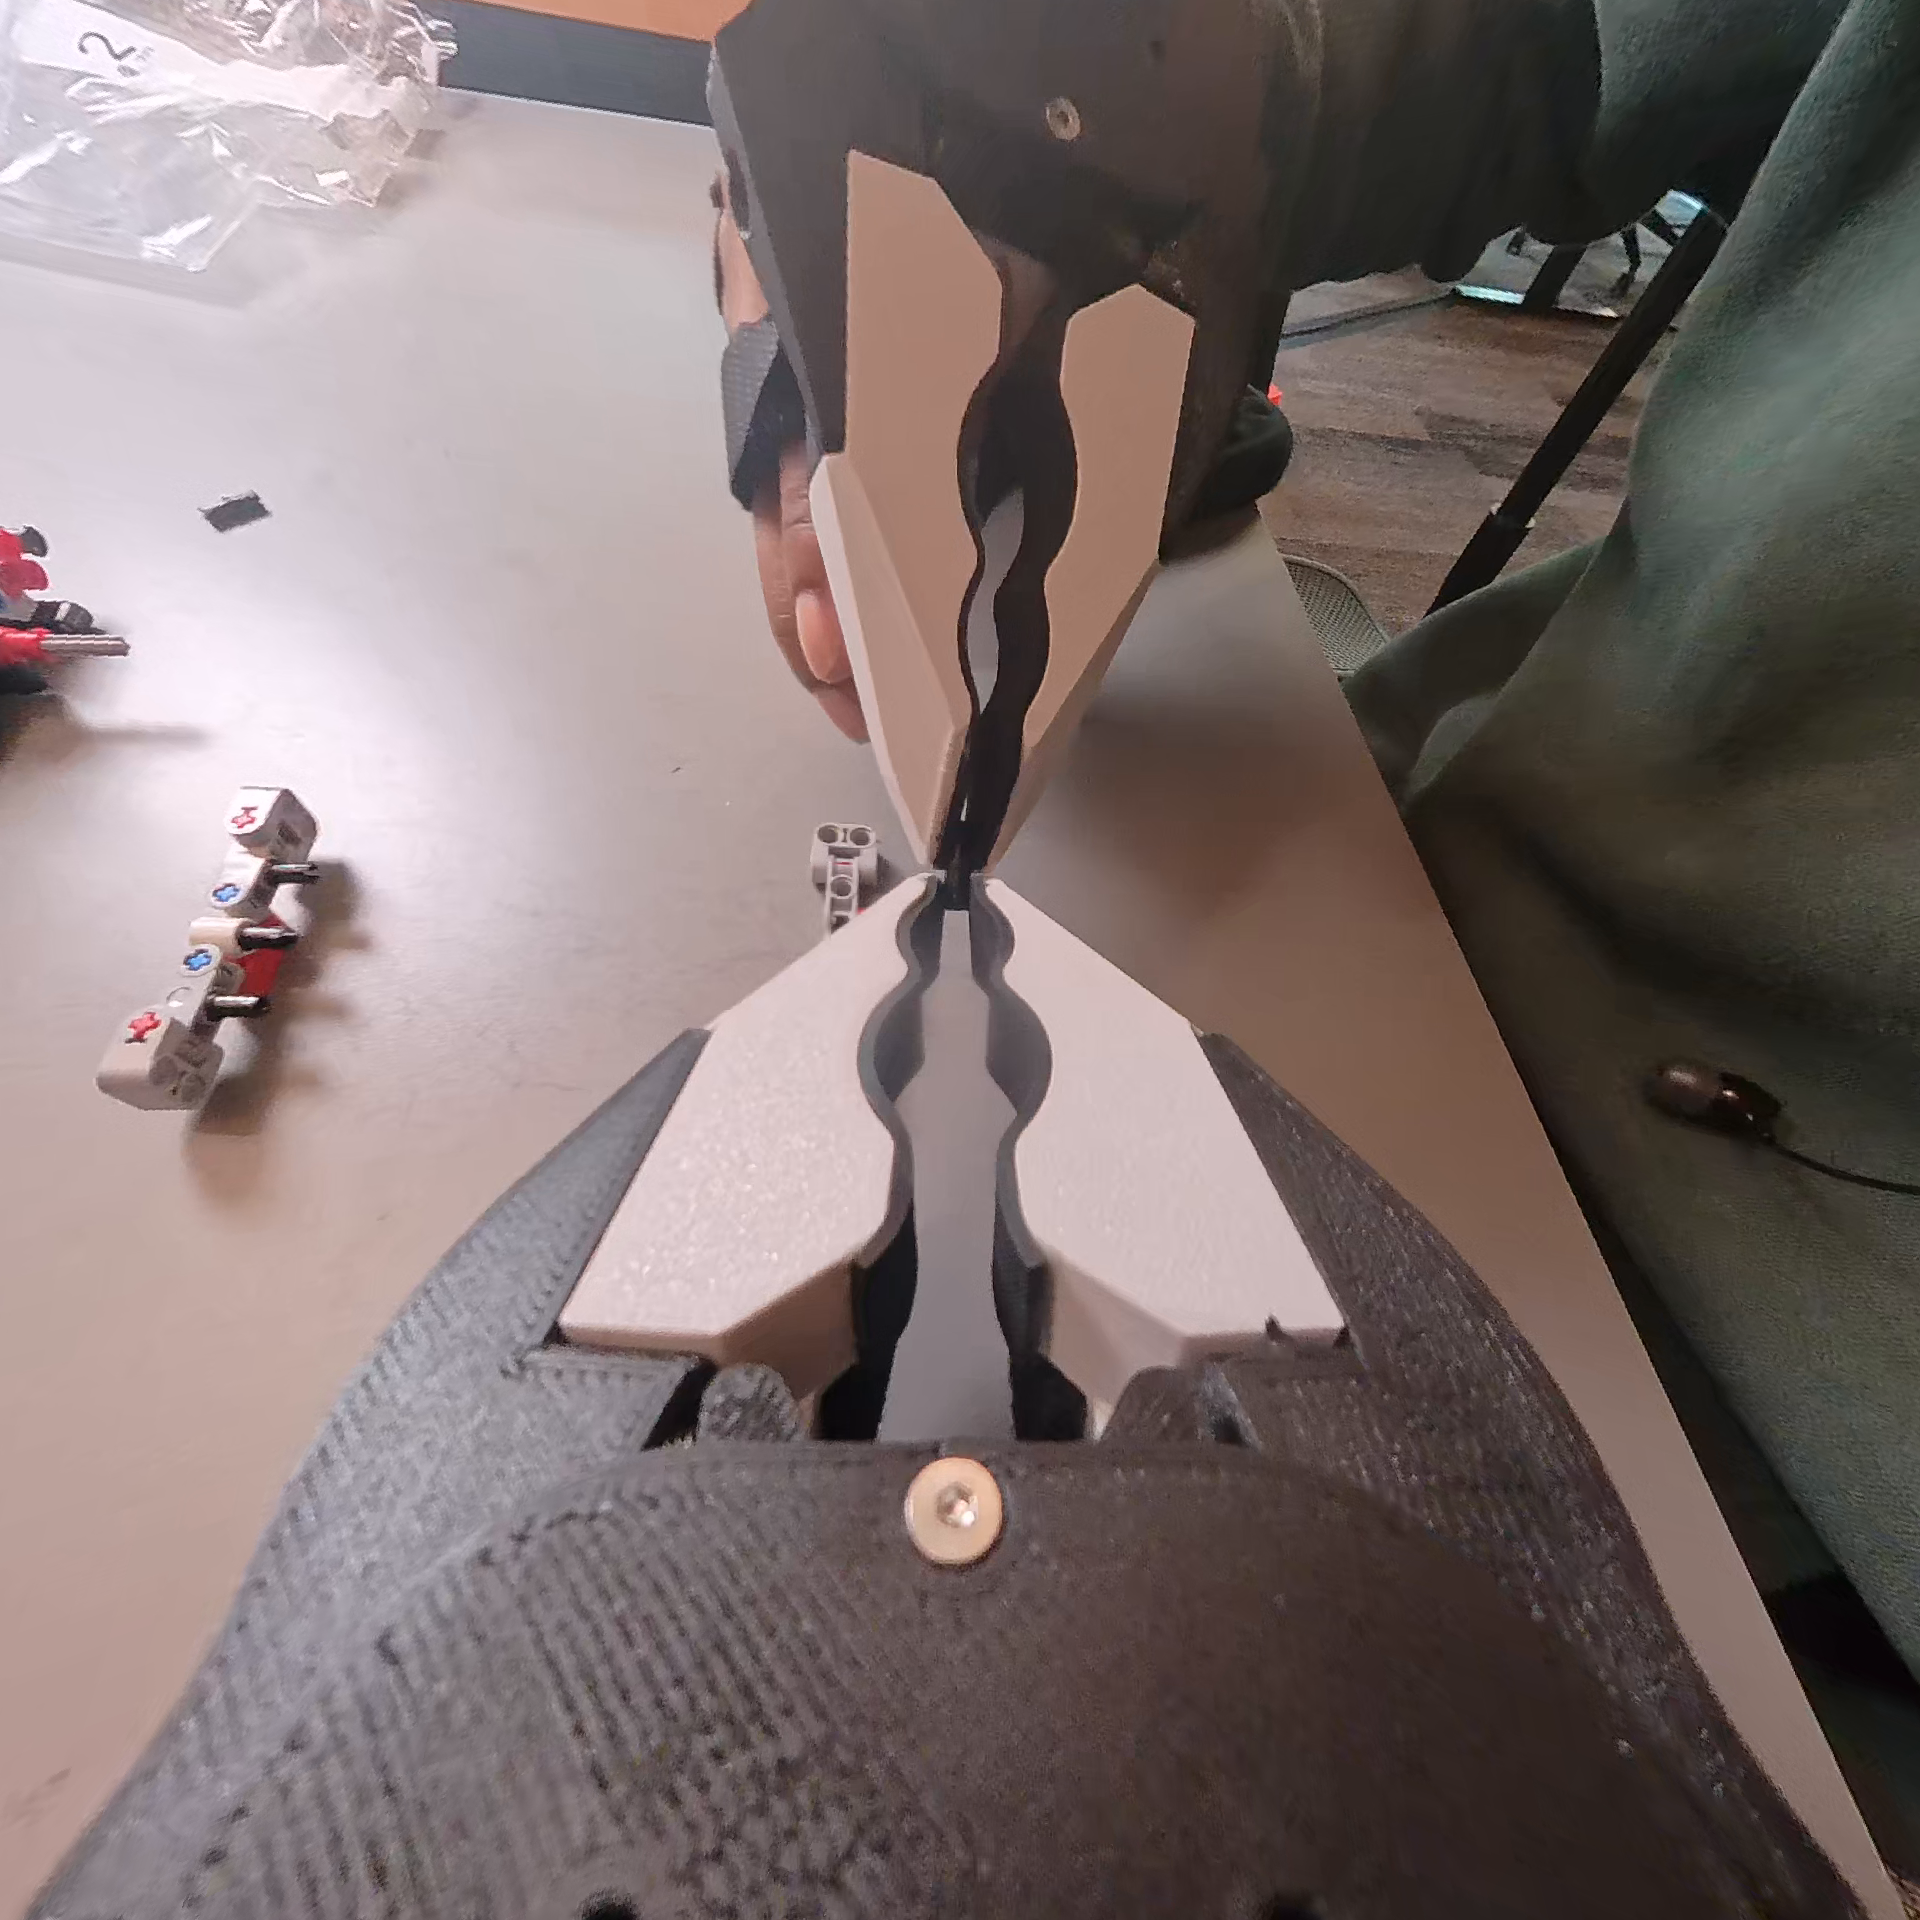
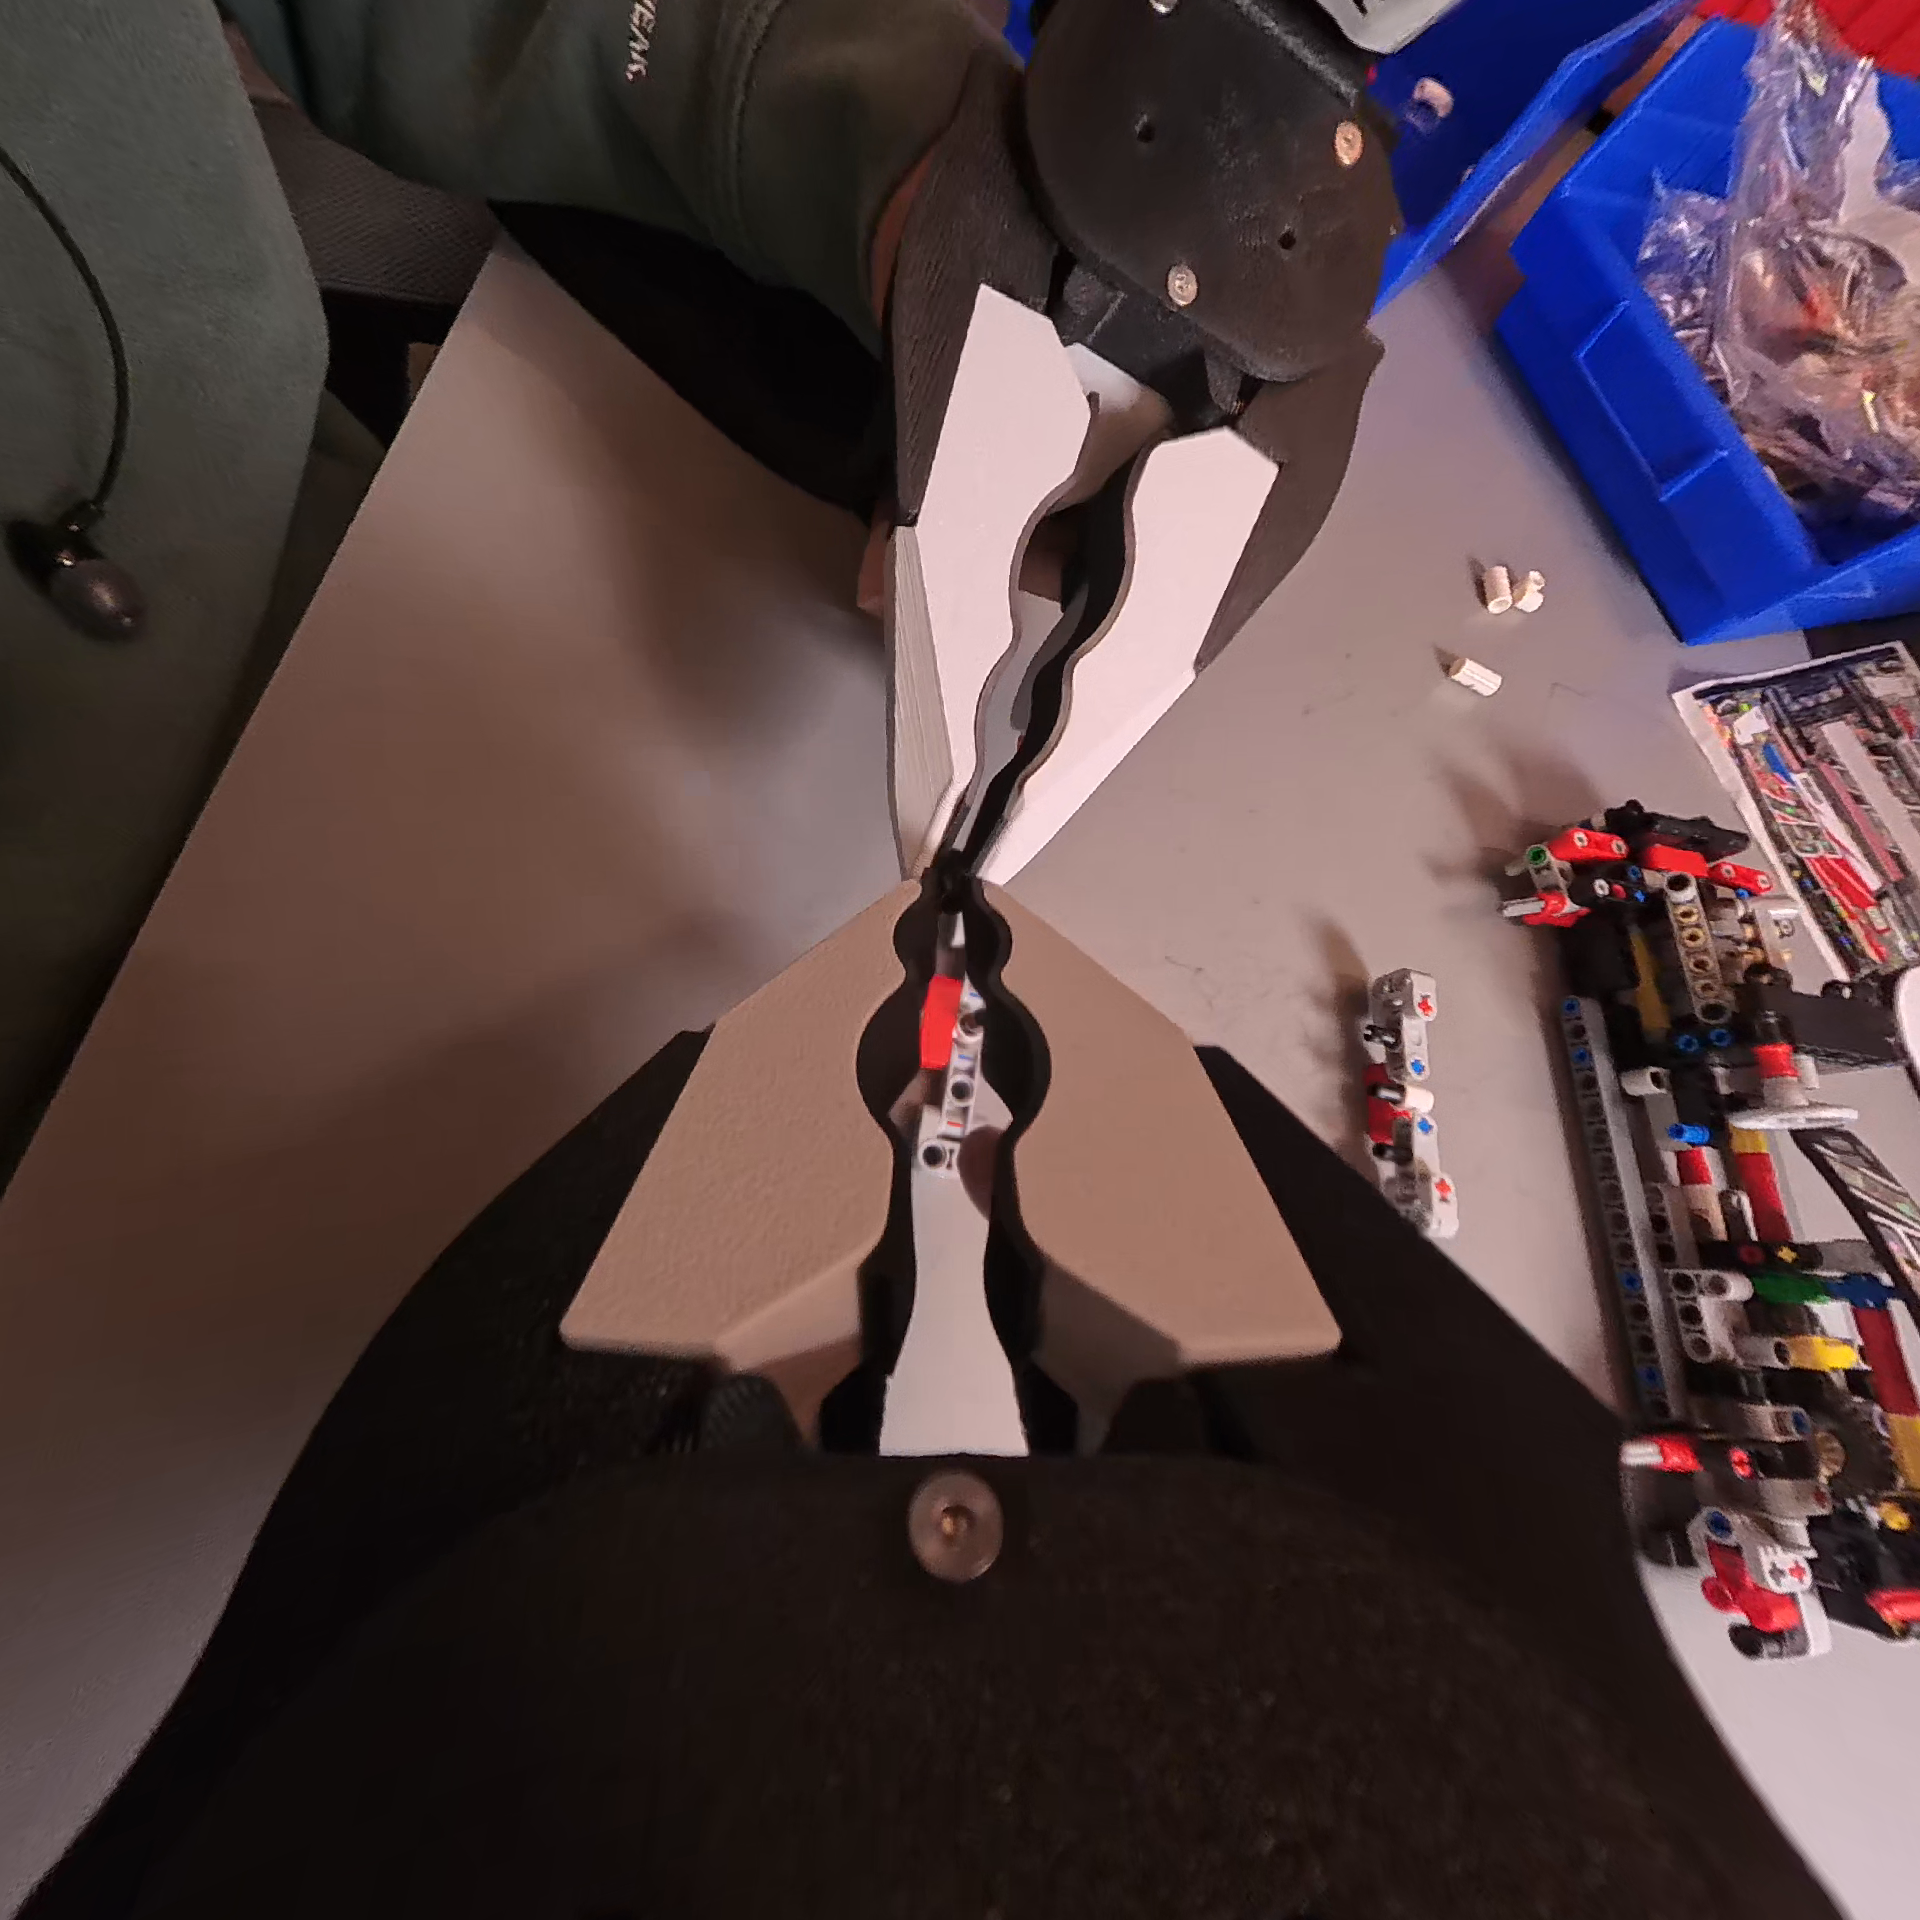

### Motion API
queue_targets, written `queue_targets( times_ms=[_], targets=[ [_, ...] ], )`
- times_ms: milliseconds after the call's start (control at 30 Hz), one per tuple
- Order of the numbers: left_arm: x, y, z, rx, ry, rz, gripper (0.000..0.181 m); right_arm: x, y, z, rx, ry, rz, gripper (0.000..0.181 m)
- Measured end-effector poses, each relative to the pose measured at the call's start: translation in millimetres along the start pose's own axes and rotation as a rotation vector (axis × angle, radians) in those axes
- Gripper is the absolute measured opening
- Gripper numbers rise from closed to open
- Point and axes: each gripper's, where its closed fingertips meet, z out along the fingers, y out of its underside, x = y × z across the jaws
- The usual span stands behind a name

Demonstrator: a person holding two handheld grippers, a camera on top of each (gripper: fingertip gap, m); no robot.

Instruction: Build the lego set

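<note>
My left gripper (image 1: 957,883) and my right gripper (image 2: 952,883) meet tip to tip above the table, near its edge. Both are shut on a small black piece (image 1: 957,871) pinched between the tips, which also shows in the right wrist view (image 2: 952,878). The right gripper (image 1: 961,847) comes in from above in the left wrist view, and the left gripper (image 2: 961,847) does so in the right wrist view. A short grey beam with a red part (image 2: 948,1060) lies on the table under the tips. Its end shows beside my left finger (image 1: 844,868).
A grey sub-assembly with blue and red axle ends (image 1: 208,945) (image 2: 1411,1101) lies on the table. The large partly built model (image 2: 1766,1247), an instruction booklet (image 2: 1829,779), blue bins (image 2: 1621,436), tan pins (image 2: 1507,592) and a plastic bag (image 1: 197,114) are around. The table edge (image 1: 1455,935) is close. The tips of both grippers are at nearly the same place.
</note>
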Motion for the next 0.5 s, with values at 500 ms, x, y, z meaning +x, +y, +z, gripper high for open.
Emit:
queue_targets(
  times_ms=[500],
  targets=[
    [-27.0,43.6,5.3,-0.260,-0.154,0.066,0.017,4.0,55.4,-0.7,-0.377,-0.149,0.031,0.002]
  ],
)
